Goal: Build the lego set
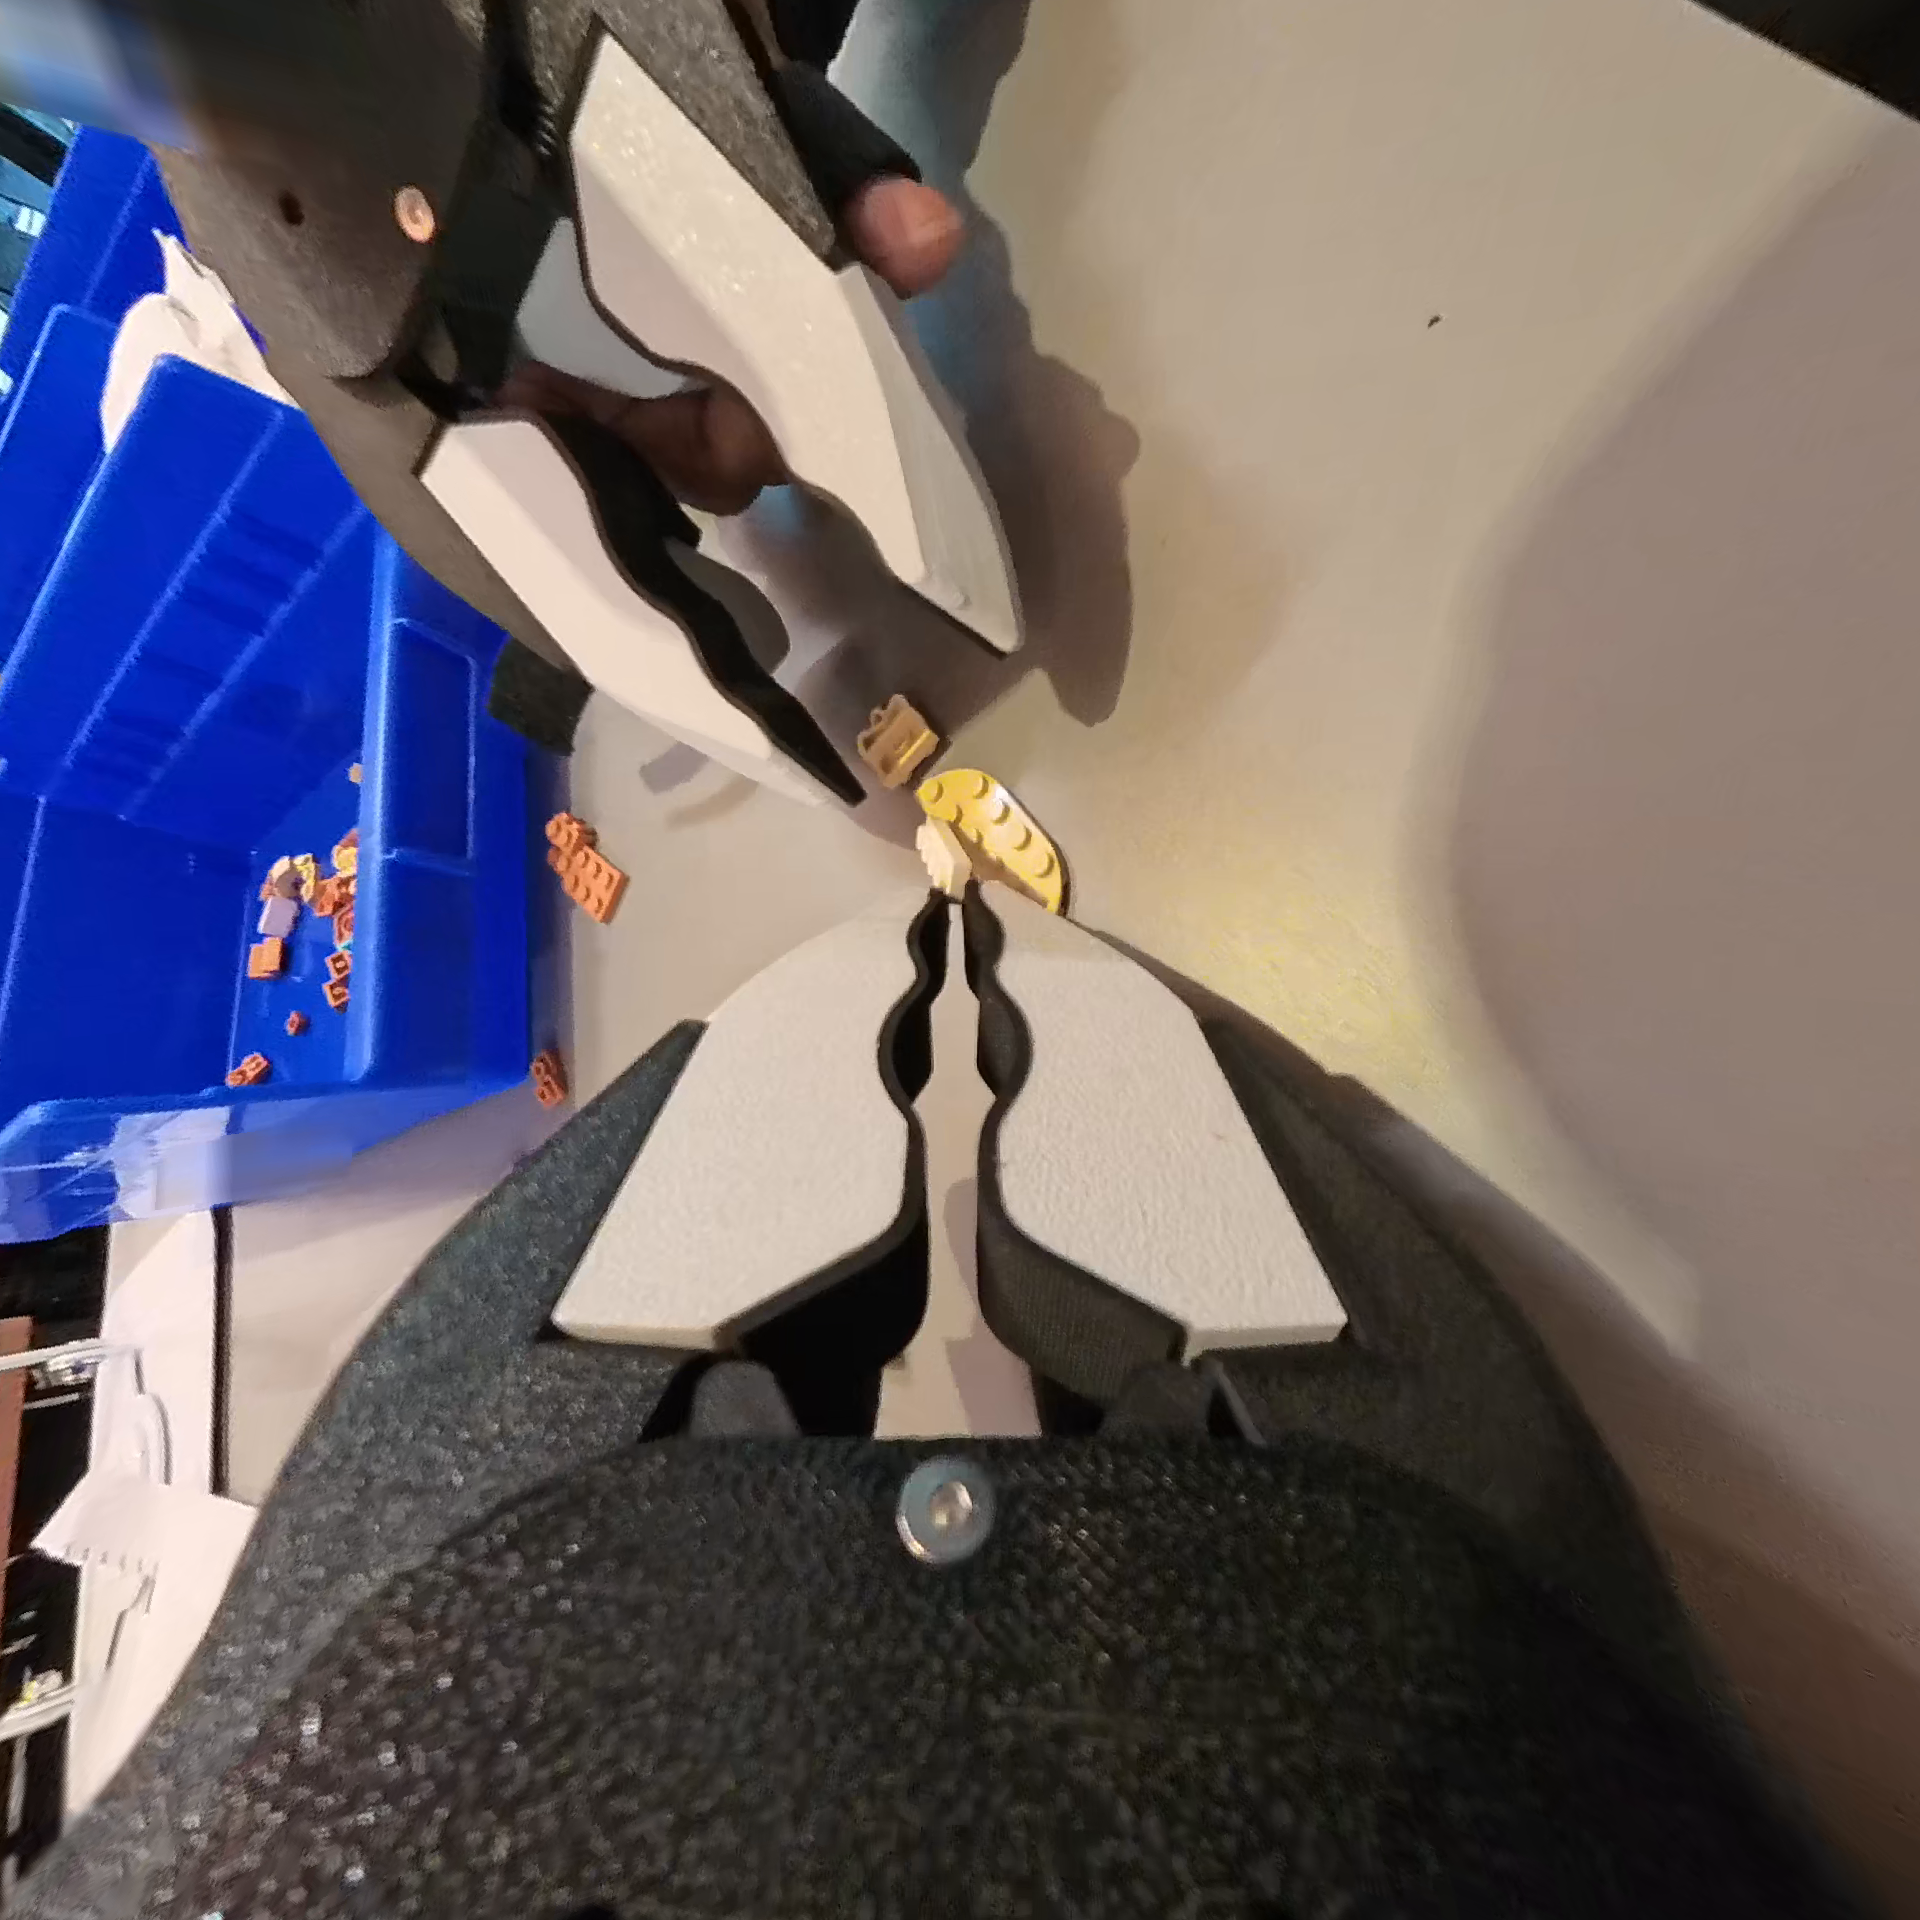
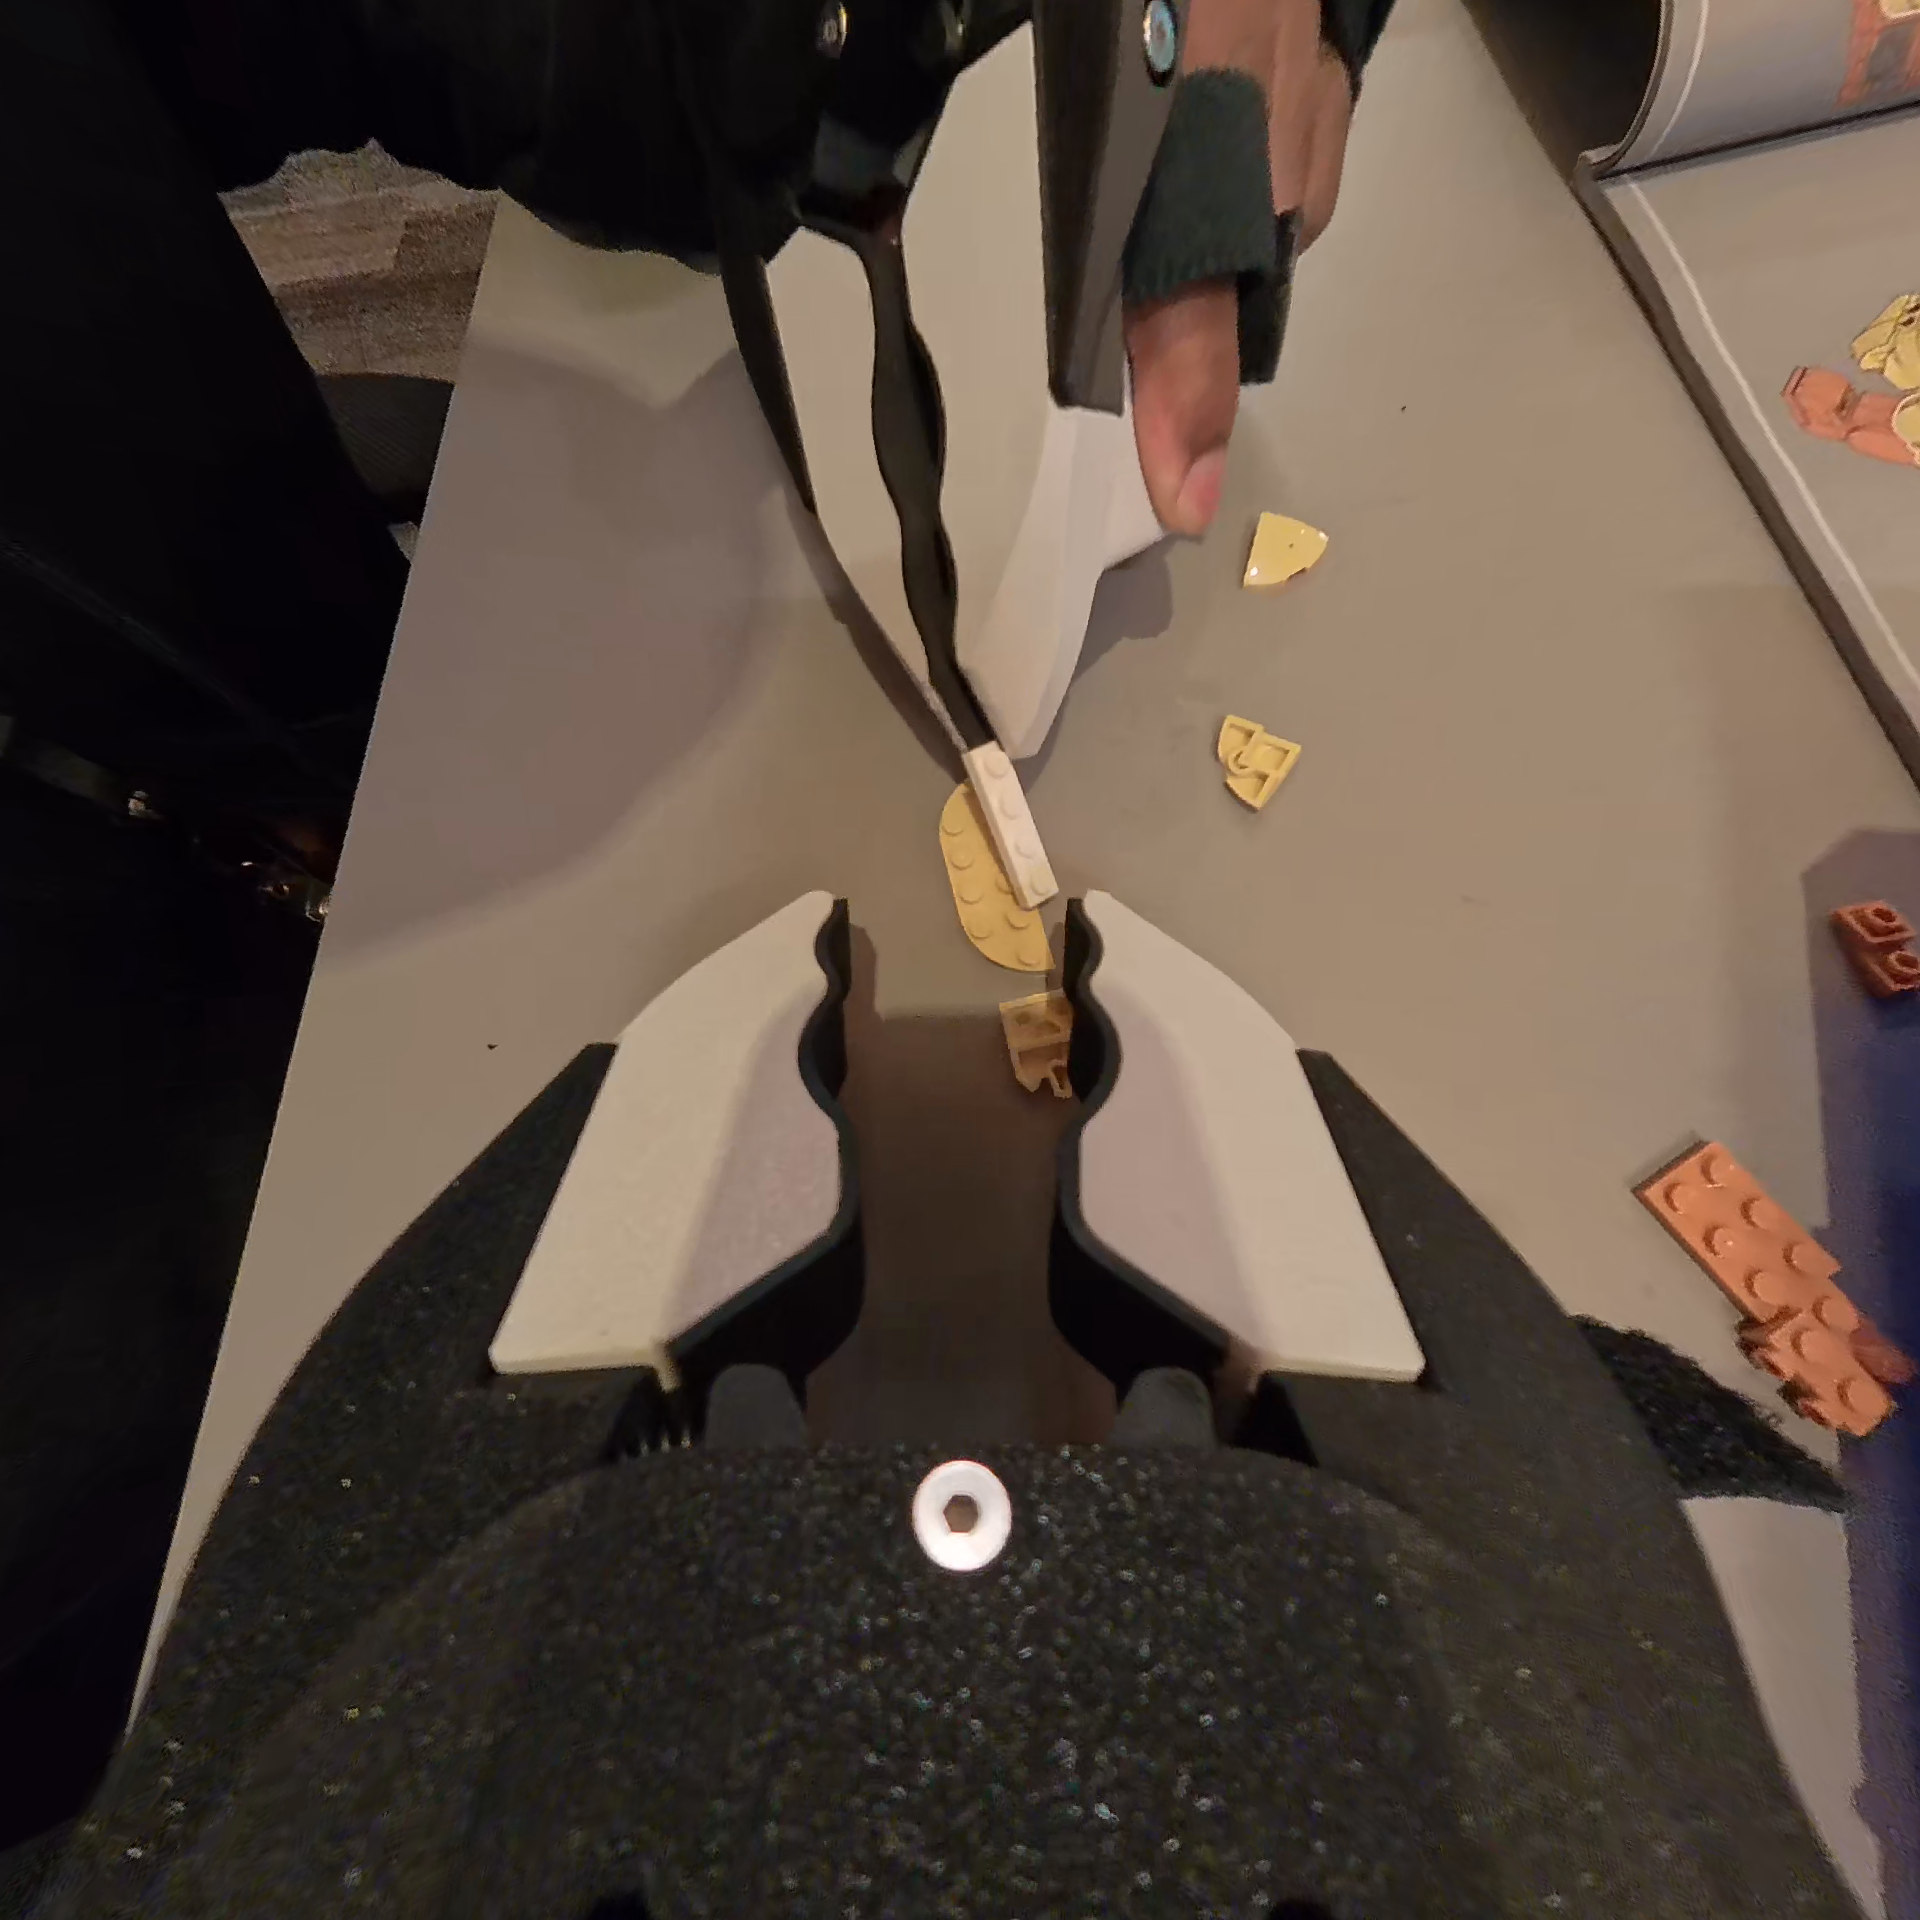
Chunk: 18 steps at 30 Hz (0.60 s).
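Note:
My left gripper is shut on a small white plate and holds it by one end. In the right wrist view the left gripper comes in from the top, and the white plate lies along the straight edge of a tan half-round plate that rests on the grey table. The half-round plate sits just past my left fingertips. My right gripper is open and empty, just short of the half-round plate. A small tan piece lies between its fingers, close to the right one.
Two more tan pieces lie to the right. Orange plates and a brown piece lie at the far right. A grey board runs along the back right. A blue bin holds several orange pieces. My two grippers' fingertips are within a few centimetres of each other.

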{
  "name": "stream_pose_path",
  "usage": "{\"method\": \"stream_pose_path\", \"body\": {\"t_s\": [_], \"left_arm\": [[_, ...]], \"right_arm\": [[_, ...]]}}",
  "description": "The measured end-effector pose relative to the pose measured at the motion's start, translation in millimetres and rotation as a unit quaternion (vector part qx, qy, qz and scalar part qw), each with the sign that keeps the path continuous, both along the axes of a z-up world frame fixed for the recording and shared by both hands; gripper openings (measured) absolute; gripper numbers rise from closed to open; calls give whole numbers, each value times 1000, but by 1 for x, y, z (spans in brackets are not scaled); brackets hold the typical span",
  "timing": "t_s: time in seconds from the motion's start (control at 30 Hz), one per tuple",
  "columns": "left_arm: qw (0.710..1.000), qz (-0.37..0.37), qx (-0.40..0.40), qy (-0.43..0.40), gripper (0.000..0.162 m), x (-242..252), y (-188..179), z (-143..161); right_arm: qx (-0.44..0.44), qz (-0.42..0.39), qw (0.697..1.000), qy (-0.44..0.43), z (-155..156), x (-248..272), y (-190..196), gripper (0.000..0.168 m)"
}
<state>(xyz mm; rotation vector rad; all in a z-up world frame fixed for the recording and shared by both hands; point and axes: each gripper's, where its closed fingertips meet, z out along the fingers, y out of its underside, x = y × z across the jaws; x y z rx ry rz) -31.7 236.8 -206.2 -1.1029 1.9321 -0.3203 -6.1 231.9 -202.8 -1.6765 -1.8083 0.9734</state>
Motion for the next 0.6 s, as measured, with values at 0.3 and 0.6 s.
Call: {"method": "stream_pose_path", "body": {"t_s": [0.3, 0.6], "left_arm": [[1000, -23, 10, 4, 3, 1, -1, -2], [999, -42, 22, -4, 3, 2, -2, 3]], "right_arm": [[23, 4, 1000, -17, -6, -2, -1, 39], [35, -19, 999, -32, -11, -3, 7, 31]]}}
